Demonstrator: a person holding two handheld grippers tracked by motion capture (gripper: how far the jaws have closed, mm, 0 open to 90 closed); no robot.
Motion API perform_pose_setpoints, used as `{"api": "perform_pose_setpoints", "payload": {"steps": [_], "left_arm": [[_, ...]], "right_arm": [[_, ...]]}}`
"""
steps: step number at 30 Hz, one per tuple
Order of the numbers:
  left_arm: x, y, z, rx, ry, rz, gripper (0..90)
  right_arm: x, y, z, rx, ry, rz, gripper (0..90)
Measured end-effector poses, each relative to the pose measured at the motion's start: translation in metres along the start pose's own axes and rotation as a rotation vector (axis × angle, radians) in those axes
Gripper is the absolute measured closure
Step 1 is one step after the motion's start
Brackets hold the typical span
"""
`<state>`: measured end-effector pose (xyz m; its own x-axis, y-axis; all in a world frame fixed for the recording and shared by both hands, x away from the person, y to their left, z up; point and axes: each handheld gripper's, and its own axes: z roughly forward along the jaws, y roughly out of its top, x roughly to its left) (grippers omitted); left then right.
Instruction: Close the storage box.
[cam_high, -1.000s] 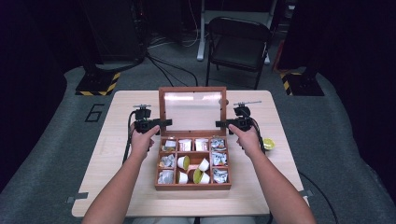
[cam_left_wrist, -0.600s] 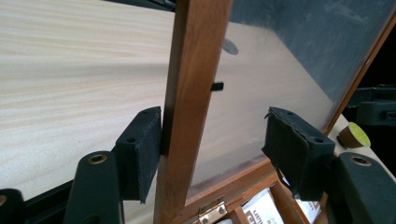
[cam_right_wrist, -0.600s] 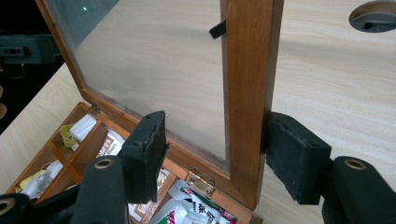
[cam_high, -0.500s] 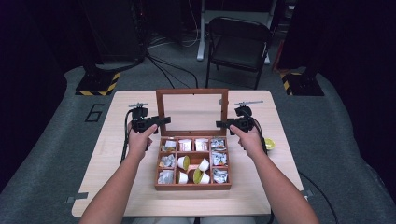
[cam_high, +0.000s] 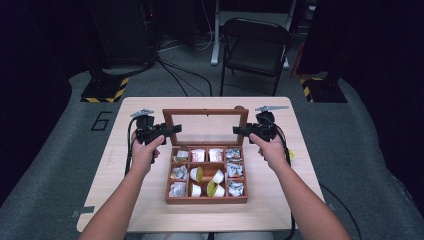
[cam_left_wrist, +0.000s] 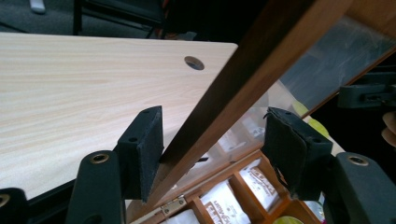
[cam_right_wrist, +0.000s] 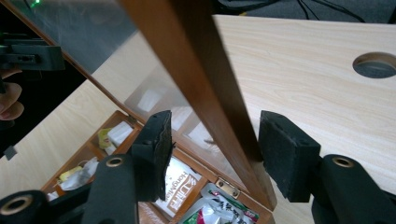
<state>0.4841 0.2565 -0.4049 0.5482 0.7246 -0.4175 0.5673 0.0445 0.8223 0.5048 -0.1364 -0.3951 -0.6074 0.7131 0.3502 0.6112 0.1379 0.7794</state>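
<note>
The wooden box (cam_high: 207, 200) is found at the middle of the tabletop (cam_high: 125, 200), its front wall close to the near edge. Its compartments are seen filled with paper packets (cam_high: 198, 155) and small cups (cam_high: 196, 174). The glass lid (cam_high: 205, 112) is hinged along the box's far wall and is held raised, standing steeply above it toward the far edge of the tabletop.

The left gripper (cam_high: 175, 129) is placed at the lid's left rail and the right gripper (cam_high: 237, 131) at its right rail, both level with the lower half of the lid.

In the left gripper view, the rail is seen between the jaws. One pad (cam_left_wrist: 140, 149) is laid against the rail's outer face, while the other pad (cam_left_wrist: 287, 149) is kept apart from it by a visible gap. In the right gripper view, the rail is likewise straddled: the pad (cam_right_wrist: 285, 158) on the tabletop side is just beside the wood, and the opposite pad (cam_right_wrist: 156, 149) is set clear of it. Both pairs of jaws have just been closing about the rails, and no firm clamp is shown.
</note>
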Motion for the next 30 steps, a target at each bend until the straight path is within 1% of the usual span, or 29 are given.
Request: {"api": "perform_pose_setpoints", "payload": {"steps": [2,3,4,6,7,9,10,13,14,15,16,20,25,30], "left_arm": [[-0.002,0.001,-0.005,-0.010,-0.004,0.013,38.4],[-0.004,0.001,-0.007,-0.012,-0.008,0.014,38.4],[-0.005,0.002,-0.009,-0.013,-0.009,0.026,38.4],[-0.008,0.002,-0.012,-0.007,-0.009,0.042,38.3],[-0.009,0.001,-0.014,-0.005,-0.007,0.049,38.3],[-0.011,0.001,-0.016,0.002,-0.009,0.058,38.0],[-0.013,0.001,-0.017,0.003,-0.006,0.062,38.0],[-0.017,0.001,-0.022,0.001,-0.004,0.073,37.7],[-0.018,0.001,-0.024,-0.007,-0.004,0.080,37.6],[-0.020,0.001,-0.026,-0.010,-0.006,0.085,37.6],[-0.021,0.001,-0.027,-0.014,-0.007,0.087,37.5],[-0.025,0.000,-0.030,-0.014,-0.002,0.102,37.5],[-0.028,-0.001,-0.032,-0.005,-0.001,0.110,37.5],[-0.031,-0.002,-0.035,0.006,0.002,0.115,37.3]], "right_arm": [[0.003,0.000,-0.004,-0.010,0.008,-0.004,44.8],[0.005,0.001,-0.005,-0.012,0.010,-0.008,44.6],[0.006,0.001,-0.007,-0.011,0.006,-0.014,44.5],[0.010,0.000,-0.009,-0.005,0.004,-0.021,44.4],[0.010,-0.001,-0.010,-0.004,0.001,-0.034,44.3],[0.013,-0.002,-0.013,-0.001,0.004,-0.031,44.3],[0.013,-0.003,-0.015,-0.003,0.005,-0.037,44.4],[0.017,-0.002,-0.023,-0.018,0.012,-0.043,44.4],[0.019,-0.002,-0.027,-0.019,0.013,-0.042,44.3],[0.020,-0.001,-0.029,-0.029,0.018,-0.052,44.0],[0.022,-0.001,-0.032,-0.032,0.020,-0.052,43.6],[0.028,0.000,-0.041,-0.044,0.006,-0.087,43.3],[0.033,-0.001,-0.048,-0.057,0.007,-0.096,43.5],[0.037,0.000,-0.051,-0.066,0.004,-0.112,44.0]]}}
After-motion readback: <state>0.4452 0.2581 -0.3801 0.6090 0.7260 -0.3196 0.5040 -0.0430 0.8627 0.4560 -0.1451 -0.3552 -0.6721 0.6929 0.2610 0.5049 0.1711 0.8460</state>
